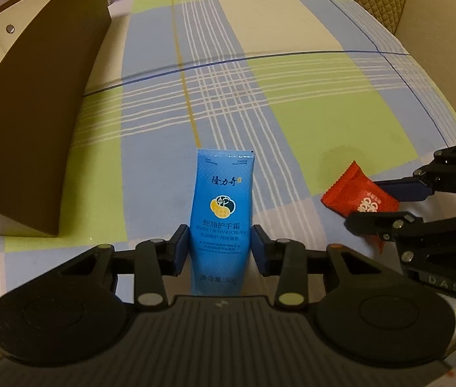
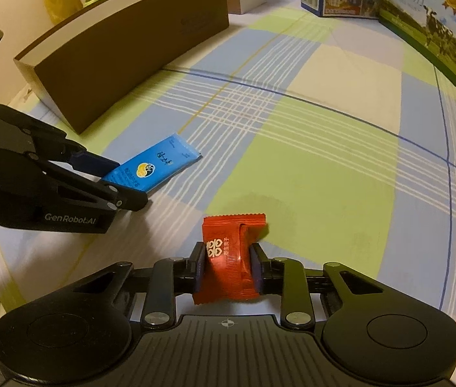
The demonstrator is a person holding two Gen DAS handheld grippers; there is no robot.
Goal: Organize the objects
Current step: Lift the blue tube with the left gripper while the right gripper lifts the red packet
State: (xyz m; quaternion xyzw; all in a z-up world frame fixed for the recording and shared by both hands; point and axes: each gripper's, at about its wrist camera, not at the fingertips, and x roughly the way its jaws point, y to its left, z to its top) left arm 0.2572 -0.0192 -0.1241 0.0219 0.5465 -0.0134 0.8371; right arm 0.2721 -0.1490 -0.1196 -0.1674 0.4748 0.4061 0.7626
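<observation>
We are gripping two items at once: left gripper (image 1: pixel 220 245) fingers closing on the blue hand-cream tube (image 1: pixel 223 206), right gripper (image 2: pixel 227 259) fingers pinching the red snack packet (image 2: pixel 228 258). Both sit between the fingers, low over the plaid surface (image 1: pixel 292 96). Next, likely carrying them to the brown box (image 2: pixel 124 48) ahead-left.

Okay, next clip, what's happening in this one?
A person is tidying a checked tablecloth with two tools. The left hand-held gripper is closed on a blue hand cream tube, and the right hand-held gripper is closed on a red snack packet. Both items are low over the cloth, side by side. A brown box stands to the left, and milk cartons line the far edge.
</observation>
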